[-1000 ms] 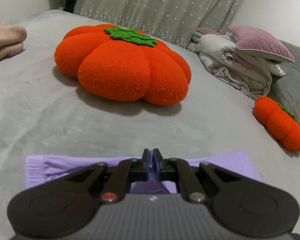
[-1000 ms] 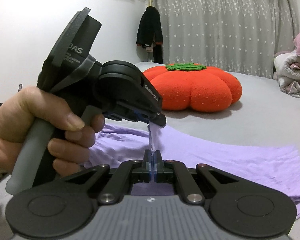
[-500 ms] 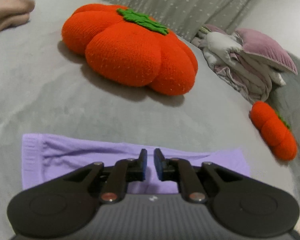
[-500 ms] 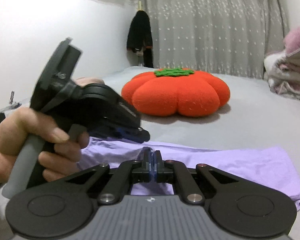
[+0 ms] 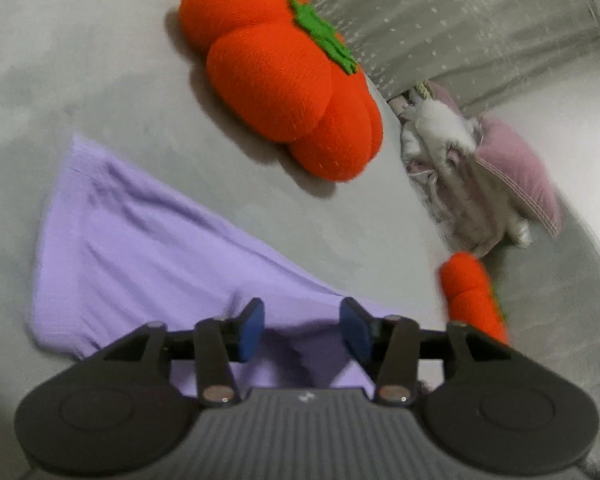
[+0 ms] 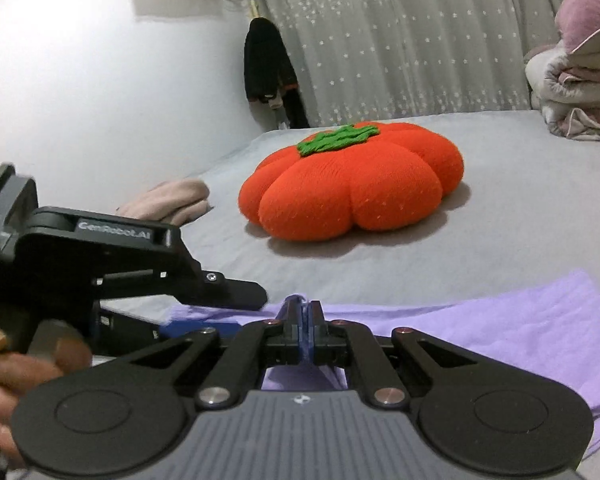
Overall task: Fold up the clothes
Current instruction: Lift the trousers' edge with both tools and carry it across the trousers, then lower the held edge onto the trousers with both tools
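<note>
L gripper (image 5: 302, 330) jaws are gaping apart over purple cloth (image 5: 140, 256); R gripper (image 6: 304, 330) jaws are pinching the cloth, low center of frame.

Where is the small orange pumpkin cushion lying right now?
In the left wrist view, the small pumpkin cushion lies at right on the grey bed, just below the folded bedding pile.

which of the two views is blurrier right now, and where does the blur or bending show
Left wrist view: motion-smeared all over, worst on the small orange cushion and the bedding pile. Right wrist view: mostly sharp on the big pumpkin cushion, only the hand smeared; fisheye bends the curtain edges.
</note>
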{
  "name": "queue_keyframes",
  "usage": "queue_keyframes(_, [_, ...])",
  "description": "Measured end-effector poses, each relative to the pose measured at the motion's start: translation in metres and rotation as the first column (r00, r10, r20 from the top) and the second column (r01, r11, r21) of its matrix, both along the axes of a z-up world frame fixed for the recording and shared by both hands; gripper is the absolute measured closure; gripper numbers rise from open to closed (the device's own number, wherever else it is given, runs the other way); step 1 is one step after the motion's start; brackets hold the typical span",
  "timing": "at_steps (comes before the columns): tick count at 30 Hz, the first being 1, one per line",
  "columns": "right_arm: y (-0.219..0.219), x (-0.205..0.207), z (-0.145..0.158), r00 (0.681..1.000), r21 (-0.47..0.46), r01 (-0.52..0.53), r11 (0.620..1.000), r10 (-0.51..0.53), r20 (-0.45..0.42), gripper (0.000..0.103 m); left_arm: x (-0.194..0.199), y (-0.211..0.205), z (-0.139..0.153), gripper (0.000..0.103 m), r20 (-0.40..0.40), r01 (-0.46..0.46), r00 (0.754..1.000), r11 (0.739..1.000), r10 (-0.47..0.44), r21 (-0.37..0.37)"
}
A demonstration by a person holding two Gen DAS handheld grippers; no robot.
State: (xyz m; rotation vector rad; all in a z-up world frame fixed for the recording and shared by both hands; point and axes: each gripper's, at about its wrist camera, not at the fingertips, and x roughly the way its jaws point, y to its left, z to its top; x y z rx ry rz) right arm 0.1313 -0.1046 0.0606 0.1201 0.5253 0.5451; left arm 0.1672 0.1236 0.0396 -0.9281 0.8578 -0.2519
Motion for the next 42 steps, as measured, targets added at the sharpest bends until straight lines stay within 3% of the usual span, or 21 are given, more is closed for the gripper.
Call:
queue_keyframes(3, [0.002, -0.002, 0.003, 1.000, -0.014, -0.004, 1.000, 0.004, 0.009, 0.098, 0.003, -0.008, -0.012, 0.047, -0.033, -0.033, 0.999, 0.995, 0.030, -0.092])
queue_keyframes(12, [-0.001, -0.006, -0.001, 1.000, -0.014, -0.006, 1.000, 0.006, 0.020, 0.098, 0.005, -0.015, -0.033, 0.032, -0.123, -0.163, 0.982, 0.966, 0.140, -0.202])
queue_keyframes(16, [0.002, -0.012, -0.001, 0.999, -0.011, -0.018, 1.000, 0.018, 0.037, 0.098, 0.013, -0.023, -0.045, 0.034, -0.157, -0.180, 0.977, 0.957, 0.146, -0.227])
queue_keyframes(19, [0.004, -0.017, -0.003, 0.999, -0.015, -0.028, 0.999, 0.029, 0.045, 0.098, 0.020, -0.030, -0.045, 0.044, -0.133, -0.164, 0.981, 0.966, 0.139, -0.201])
queue_keyframes(21, [0.004, -0.019, -0.004, 0.998, -0.013, -0.036, 0.999, 0.036, 0.046, 0.098, 0.023, -0.033, -0.046, 0.064, -0.116, -0.156, 0.984, 0.971, 0.136, -0.183])
queue_keyframes(23, [0.004, -0.020, -0.006, 0.998, -0.015, -0.039, 0.999, 0.040, 0.048, 0.098, 0.024, -0.032, -0.045, 0.076, -0.098, -0.150, 0.986, 0.975, 0.136, -0.164])
queue_keyframes(28, [0.004, -0.022, -0.008, 0.998, -0.014, -0.039, 0.999, 0.040, 0.046, 0.098, 0.020, -0.021, -0.040, 0.084, -0.067, -0.157, 0.987, 0.980, 0.150, -0.121])
queue_keyframes(32, [0.006, -0.025, -0.008, 0.998, -0.017, -0.046, 0.999, 0.047, 0.053, 0.098, 0.017, -0.018, -0.034, 0.097, -0.038, -0.141, 0.990, 0.986, 0.138, -0.089])
queue_keyframes(35, [0.008, -0.030, -0.008, 0.996, -0.029, -0.056, 0.998, 0.058, 0.063, 0.098, 0.015, -0.013, -0.025, 0.097, -0.006, -0.132, 0.991, 0.990, 0.132, -0.047])
queue_keyframes(42, [0.019, -0.033, -0.006, 0.994, -0.053, -0.070, 0.996, 0.074, 0.077, 0.098, 0.008, -0.009, 0.002, 0.098, 0.076, -0.085, 0.994, 0.988, 0.075, 0.129])
